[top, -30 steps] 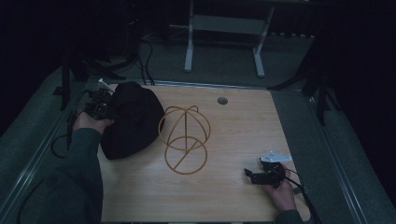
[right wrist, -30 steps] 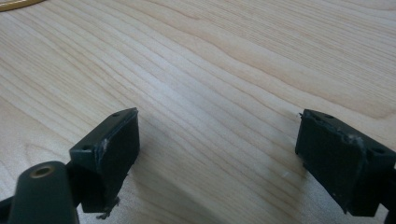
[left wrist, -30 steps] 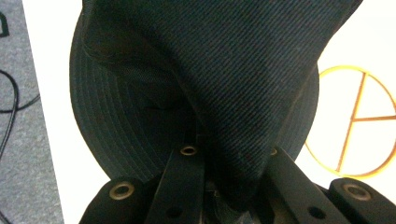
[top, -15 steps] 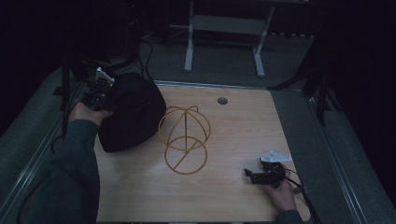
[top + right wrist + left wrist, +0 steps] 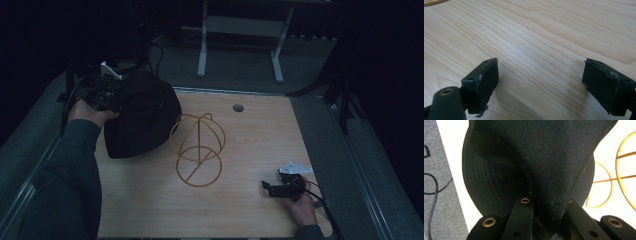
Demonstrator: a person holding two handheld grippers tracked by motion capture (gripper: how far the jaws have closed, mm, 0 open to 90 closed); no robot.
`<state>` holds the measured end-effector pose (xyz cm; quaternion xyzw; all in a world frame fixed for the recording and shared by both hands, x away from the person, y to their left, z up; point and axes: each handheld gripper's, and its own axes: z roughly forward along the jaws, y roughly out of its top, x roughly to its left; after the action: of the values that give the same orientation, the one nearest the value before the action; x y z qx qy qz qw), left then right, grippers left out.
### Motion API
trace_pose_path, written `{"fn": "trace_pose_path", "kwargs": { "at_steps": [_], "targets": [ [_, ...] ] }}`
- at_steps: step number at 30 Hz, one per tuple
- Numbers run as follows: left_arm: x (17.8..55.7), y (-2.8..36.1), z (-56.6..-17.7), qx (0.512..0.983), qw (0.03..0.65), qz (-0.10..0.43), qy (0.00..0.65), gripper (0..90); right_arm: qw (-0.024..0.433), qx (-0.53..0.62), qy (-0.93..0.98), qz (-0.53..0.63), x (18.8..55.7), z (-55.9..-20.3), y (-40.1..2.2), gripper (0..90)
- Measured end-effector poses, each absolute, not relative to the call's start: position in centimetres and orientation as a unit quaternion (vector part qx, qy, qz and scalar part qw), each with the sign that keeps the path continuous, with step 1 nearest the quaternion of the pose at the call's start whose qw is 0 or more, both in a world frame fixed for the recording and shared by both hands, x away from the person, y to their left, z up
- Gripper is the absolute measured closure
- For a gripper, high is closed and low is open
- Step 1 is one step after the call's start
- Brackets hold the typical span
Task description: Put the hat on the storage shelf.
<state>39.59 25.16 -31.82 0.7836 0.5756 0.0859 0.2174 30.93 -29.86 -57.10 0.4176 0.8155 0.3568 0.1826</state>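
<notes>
High view: left gripper [image 5: 102, 92] is holding the black hat [image 5: 142, 120] by its brim at the bench's [image 5: 260, 135] far left corner, jaws clamped on the fabric. The wire stand [image 5: 197, 147] is sitting just beside the hat, toward the bench's middle, so the hat probably needs carrying that way. Right gripper [image 5: 285, 187] is resting near the front edge, jaws apart, empty.
</notes>
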Motion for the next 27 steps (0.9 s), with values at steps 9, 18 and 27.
{"fn": "trace_pose_path", "kwargs": {
  "at_steps": [9,18,27],
  "targets": [
    [39.4,25.1,-30.6,0.792,0.228,0.071,0.562,87.8,0.182,0.418,0.816,0.356,30.9,-57.1,-29.9,13.7],
    [39.1,25.2,-28.8,0.79,0.232,0.085,0.562,87.8,0.183,0.417,0.816,0.356,30.9,-57.1,-29.9,13.7],
    [38.7,25.6,-27.0,0.785,0.25,0.088,0.56,87.8,0.183,0.417,0.816,0.356,30.9,-57.1,-29.9,13.7]
  ]
}}
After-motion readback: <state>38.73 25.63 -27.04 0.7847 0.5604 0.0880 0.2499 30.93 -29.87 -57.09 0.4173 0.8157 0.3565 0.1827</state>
